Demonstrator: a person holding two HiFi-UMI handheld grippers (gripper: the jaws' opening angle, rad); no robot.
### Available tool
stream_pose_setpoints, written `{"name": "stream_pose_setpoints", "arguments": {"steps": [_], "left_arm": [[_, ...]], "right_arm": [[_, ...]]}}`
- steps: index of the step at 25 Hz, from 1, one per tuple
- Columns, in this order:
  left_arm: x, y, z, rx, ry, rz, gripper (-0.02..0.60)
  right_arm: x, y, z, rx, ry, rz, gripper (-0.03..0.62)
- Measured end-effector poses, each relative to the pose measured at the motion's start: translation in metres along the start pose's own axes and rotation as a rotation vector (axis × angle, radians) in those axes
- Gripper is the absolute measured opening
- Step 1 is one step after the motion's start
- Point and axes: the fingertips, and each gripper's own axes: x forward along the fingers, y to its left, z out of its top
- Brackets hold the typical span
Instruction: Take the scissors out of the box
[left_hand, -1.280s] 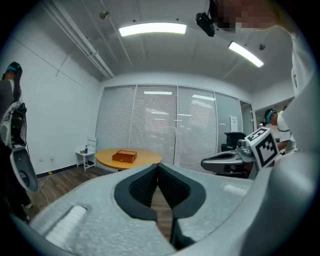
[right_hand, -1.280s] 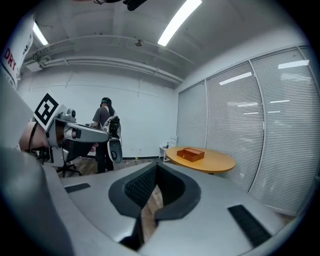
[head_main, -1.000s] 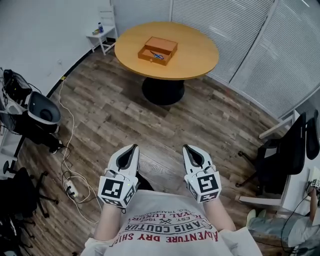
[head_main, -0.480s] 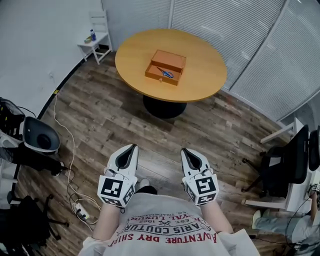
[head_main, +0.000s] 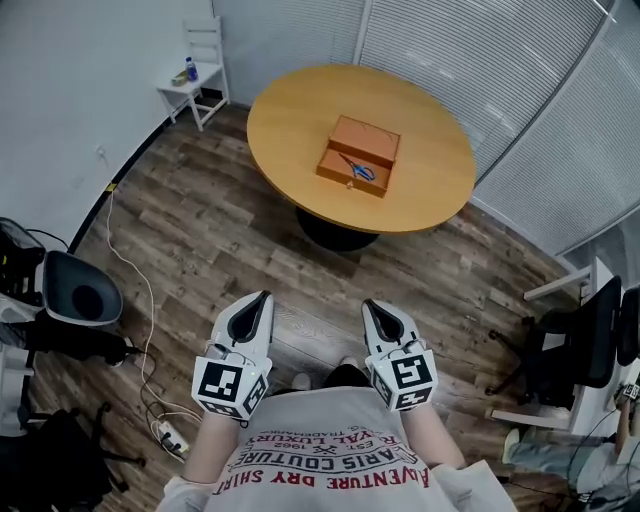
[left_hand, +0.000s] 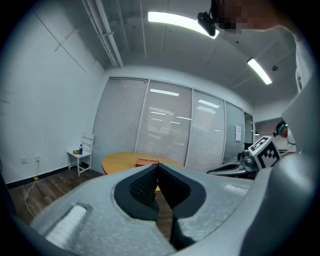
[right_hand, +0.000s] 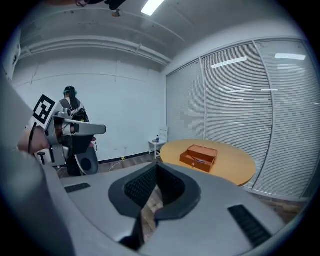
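The counter (head_main: 290, 115) and box (head_main: 366, 140) are nearer now, yet still far off. The scissors (head_main: 360, 170) lie inside. Left gripper (head_main: 262, 298) and right gripper (head_main: 372, 303): jaws pressed together, holding nothing.

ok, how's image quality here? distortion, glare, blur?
Head view: evenly lit and sharp, box clear though small. Left gripper view: strong fisheye, dark corners, ceiling strip lights blown out. Right gripper view: same fisheye and dark rim, box readable.

office meeting room: round wooden table (head_main: 290, 130), blinds on glass walls (head_main: 440, 40), swivel chair (head_main: 575, 340)
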Motion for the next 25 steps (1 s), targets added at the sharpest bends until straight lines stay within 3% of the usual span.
{"name": "stream_pose_setpoints", "arguments": {"steps": [11, 21, 25], "left_arm": [[0.083, 0.052, -0.004, 0.011, 0.059, 0.027, 0.009], [0.230, 0.073, 0.028, 0.015, 0.085, 0.064, 0.009], [0.282, 0.072, 0.040, -0.005, 0.075, 0.045, 0.009]], "right_arm": [[0.100, -0.054, 0.008, -0.002, 0.049, 0.027, 0.009], [0.198, -0.165, 0.048, -0.014, 0.069, 0.090, 0.009], [0.229, -0.203, 0.052, 0.005, 0.085, 0.099, 0.009]]}}
